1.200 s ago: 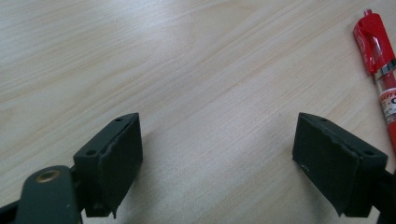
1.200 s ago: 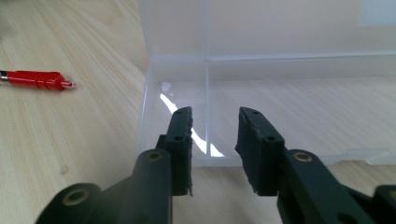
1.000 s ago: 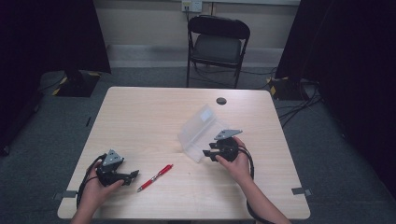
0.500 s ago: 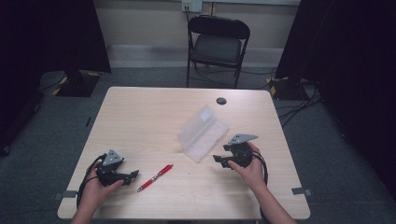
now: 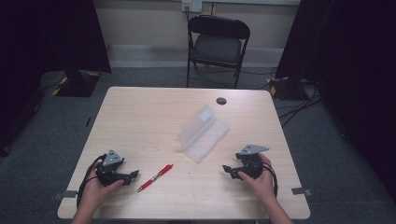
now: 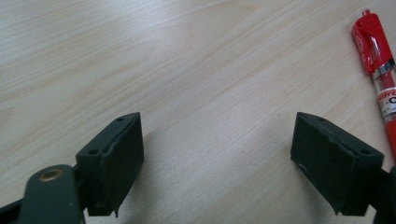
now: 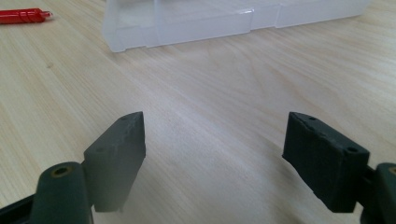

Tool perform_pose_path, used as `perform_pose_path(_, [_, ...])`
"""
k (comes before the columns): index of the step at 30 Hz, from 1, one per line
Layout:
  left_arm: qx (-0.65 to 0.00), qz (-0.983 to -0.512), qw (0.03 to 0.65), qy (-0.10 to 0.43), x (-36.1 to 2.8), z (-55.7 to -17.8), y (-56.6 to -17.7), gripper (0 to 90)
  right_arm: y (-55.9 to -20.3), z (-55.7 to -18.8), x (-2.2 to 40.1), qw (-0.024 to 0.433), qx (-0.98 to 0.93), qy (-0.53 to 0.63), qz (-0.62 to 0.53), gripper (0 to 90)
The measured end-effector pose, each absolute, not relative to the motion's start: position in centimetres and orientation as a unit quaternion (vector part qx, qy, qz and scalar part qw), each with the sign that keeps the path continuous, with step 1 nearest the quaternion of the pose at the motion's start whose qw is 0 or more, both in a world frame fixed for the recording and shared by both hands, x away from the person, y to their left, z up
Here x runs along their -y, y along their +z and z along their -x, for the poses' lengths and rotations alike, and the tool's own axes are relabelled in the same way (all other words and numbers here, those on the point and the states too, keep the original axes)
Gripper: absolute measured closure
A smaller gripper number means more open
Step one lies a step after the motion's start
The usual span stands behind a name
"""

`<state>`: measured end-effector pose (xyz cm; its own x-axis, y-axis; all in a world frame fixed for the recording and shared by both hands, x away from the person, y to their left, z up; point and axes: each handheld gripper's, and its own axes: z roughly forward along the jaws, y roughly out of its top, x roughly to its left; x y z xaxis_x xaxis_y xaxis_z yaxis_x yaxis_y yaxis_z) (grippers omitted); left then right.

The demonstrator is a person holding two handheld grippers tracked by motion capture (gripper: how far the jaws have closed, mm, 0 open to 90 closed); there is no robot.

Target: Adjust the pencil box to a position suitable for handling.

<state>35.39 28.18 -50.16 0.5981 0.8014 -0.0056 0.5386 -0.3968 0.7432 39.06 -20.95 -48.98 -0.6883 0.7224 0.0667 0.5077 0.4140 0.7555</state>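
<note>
I see the left claw (image 5: 132, 174) low on the bench (image 5: 140, 116) at its near left side, with the jaws wide apart and nothing between them. Just beside it, on its right, lies the red pen (image 5: 155, 177). The long axis of the pen runs diagonally, from near-left to far-right; in the left gripper view its clip end (image 6: 369, 39) is at the far side. I cannot tell from the high view which end is the tip.

The right claw (image 5: 227, 170) rests near the right front of the bench, jaws also wide apart and holding nothing. It points to the left, toward the clear plastic case (image 5: 203, 133), which lies open in the middle of the bench with its long axis diagonal too. In the right gripper view the case (image 7: 196, 21) is near but apart from the jaws.
</note>
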Motion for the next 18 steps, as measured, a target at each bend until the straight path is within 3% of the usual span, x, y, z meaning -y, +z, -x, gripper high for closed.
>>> perform_pose_path(3, [-0.408, -0.819, 0.362, 0.177, -28.1, -35.3, -50.0, 20.0, -49.0, -38.9, 21.1, 0.139, -0.830, 0.393, -0.372, 19.9])
perform_pose_path(5, [-0.398, -0.827, 0.356, 0.176, -27.8, -35.1, -49.7, 27.3, -49.1, -38.8, 21.2, 0.135, -0.826, 0.400, -0.373, 19.9])
perform_pose_path(18, [-0.359, -0.833, 0.401, 0.125, -24.2, -33.5, -47.8, 37.9, -49.7, -38.6, 21.6, 0.141, -0.825, 0.396, -0.377, 18.7])
